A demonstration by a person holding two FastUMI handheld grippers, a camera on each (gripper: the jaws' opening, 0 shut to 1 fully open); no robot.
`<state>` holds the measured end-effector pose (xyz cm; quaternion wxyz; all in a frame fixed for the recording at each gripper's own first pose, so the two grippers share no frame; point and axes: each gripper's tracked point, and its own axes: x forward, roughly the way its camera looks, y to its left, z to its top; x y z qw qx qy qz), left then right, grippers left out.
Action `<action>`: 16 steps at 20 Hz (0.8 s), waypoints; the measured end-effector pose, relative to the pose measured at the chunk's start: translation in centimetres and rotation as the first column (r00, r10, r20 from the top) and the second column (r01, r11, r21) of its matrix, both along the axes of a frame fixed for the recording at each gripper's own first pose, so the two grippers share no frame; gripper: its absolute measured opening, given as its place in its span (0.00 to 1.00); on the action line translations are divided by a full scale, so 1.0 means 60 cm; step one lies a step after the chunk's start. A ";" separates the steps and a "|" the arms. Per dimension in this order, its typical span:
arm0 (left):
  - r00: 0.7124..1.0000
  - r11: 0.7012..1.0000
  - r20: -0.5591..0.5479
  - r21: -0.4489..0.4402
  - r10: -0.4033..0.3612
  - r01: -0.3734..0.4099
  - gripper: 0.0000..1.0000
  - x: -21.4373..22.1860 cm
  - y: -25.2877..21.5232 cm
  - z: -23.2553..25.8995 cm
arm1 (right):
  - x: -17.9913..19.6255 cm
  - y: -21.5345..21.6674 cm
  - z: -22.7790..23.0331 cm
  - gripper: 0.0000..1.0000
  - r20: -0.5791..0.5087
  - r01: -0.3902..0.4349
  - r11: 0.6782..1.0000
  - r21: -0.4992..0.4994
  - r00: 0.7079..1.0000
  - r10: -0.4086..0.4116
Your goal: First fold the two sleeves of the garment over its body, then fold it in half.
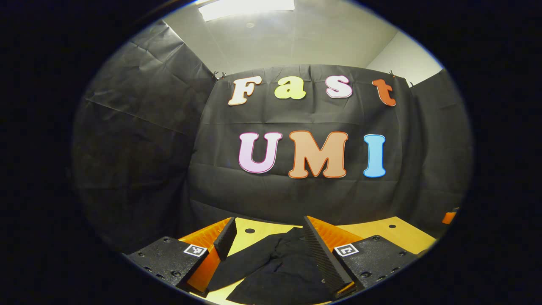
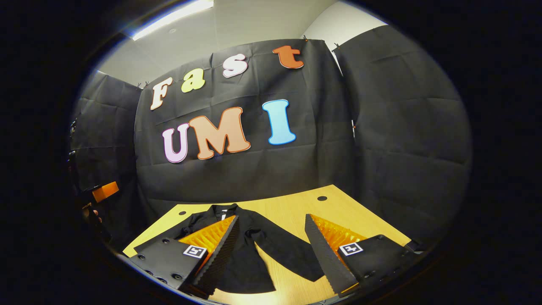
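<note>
Since nothing's folded yet: we're at step one, the sleeves
Garment (image 2: 237, 250): flat mid-surface (image 2: 292, 203), sleeves spread
Left hand-held gripper (image 1: 266, 239): jaws apart, above it
Right hand-held gripper (image 2: 271, 237): apart, over the right sleeve (image 2: 292, 254)
Next: probably drop and pinch a cuff

A wooden table (image 2: 292, 207) with round holes — black cloth wall (image 2: 402, 148) behind.

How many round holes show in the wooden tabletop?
3: in the left gripper view, one hole between the fingers and one far right; in the right gripper view, one. The garment may hide others.
</note>
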<state>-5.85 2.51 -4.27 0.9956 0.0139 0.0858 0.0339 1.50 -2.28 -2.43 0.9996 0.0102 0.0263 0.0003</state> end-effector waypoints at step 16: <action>0.996 0.996 -0.005 -0.010 0.089 -0.089 0.93 -0.004 0.034 -0.017 | 0.013 -0.042 -0.012 0.97 -0.034 0.037 0.999 0.000 0.999 -0.037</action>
